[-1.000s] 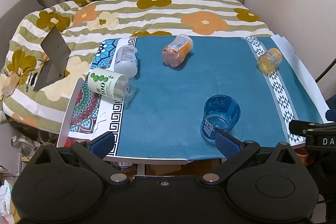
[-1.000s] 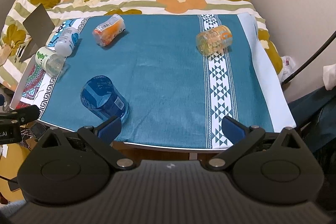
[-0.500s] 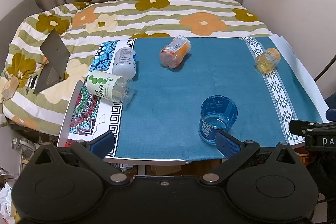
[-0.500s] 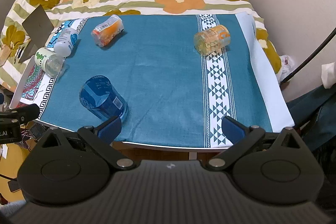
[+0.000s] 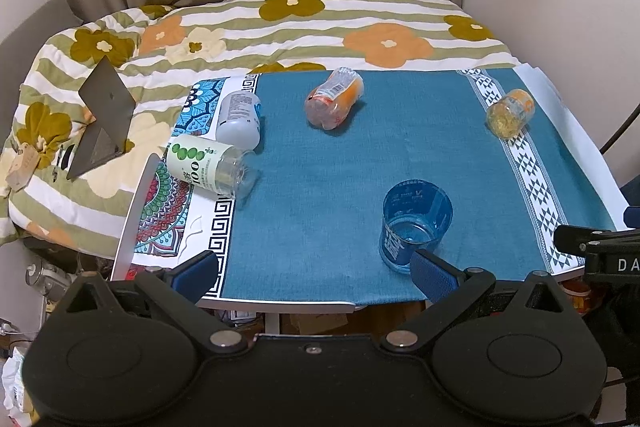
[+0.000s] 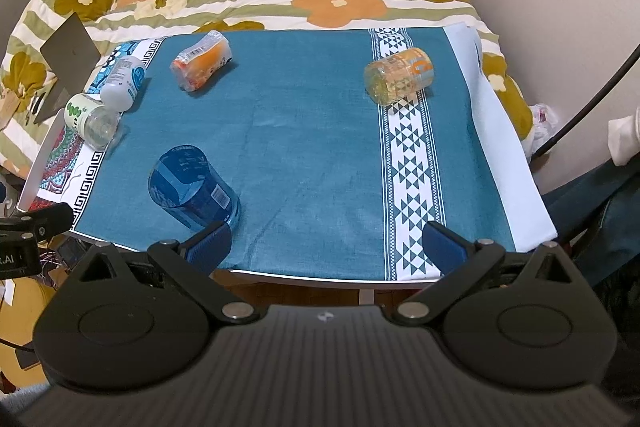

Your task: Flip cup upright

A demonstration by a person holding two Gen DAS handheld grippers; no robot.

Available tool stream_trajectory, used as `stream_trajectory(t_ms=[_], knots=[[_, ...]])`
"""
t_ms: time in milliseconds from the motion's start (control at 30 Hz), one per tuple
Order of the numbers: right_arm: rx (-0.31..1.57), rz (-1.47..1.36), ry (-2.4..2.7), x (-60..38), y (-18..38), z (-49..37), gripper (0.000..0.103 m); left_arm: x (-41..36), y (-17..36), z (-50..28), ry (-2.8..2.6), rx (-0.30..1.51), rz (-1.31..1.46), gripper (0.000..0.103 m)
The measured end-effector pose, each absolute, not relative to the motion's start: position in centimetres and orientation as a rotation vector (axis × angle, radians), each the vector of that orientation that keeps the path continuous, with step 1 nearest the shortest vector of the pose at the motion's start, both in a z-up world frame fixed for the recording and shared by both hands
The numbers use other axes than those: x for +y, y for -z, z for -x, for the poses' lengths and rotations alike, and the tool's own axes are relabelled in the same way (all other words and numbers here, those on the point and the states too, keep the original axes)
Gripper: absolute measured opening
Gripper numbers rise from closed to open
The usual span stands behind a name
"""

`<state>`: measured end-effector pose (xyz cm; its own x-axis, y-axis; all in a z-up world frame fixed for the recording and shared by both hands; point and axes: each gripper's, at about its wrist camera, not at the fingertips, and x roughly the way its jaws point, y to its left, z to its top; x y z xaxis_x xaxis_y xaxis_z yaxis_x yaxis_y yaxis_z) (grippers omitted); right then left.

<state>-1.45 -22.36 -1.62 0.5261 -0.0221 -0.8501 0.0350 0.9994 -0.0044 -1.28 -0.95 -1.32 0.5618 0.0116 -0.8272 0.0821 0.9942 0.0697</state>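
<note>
A clear blue plastic cup (image 5: 416, 225) stands upright, mouth up, near the front edge of the teal cloth; it also shows in the right wrist view (image 6: 194, 189). Several other cups lie on their sides: an orange-labelled one (image 5: 334, 103), a yellow-orange one (image 5: 511, 113) on the patterned stripe, a white one (image 5: 239, 117) and a green-dotted one (image 5: 212, 169) at the left. My left gripper (image 5: 314, 275) is open and empty at the table's front edge, its right finger just in front of the blue cup. My right gripper (image 6: 326, 247) is open and empty, the blue cup by its left finger.
The table (image 5: 132, 211) carries the teal cloth (image 6: 304, 131) over patterned mats. A flowered quilt (image 5: 360, 23) on a bed lies behind it. A dark folded stand (image 5: 102, 119) sits on the quilt at left. A wall is close at right.
Both grippers have drawn slightly back and up from the table; the scene sits a little lower and smaller in both views. No object has moved.
</note>
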Motion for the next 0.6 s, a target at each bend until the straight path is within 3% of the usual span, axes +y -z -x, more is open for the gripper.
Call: stream_trajectory(t_ms=[600], knots=[[1.011,-0.014,0.037,-22.47,1.44,1.44,0.103,-0.86,1.36,1.31,0.035,0.951,-0.108,0.103]])
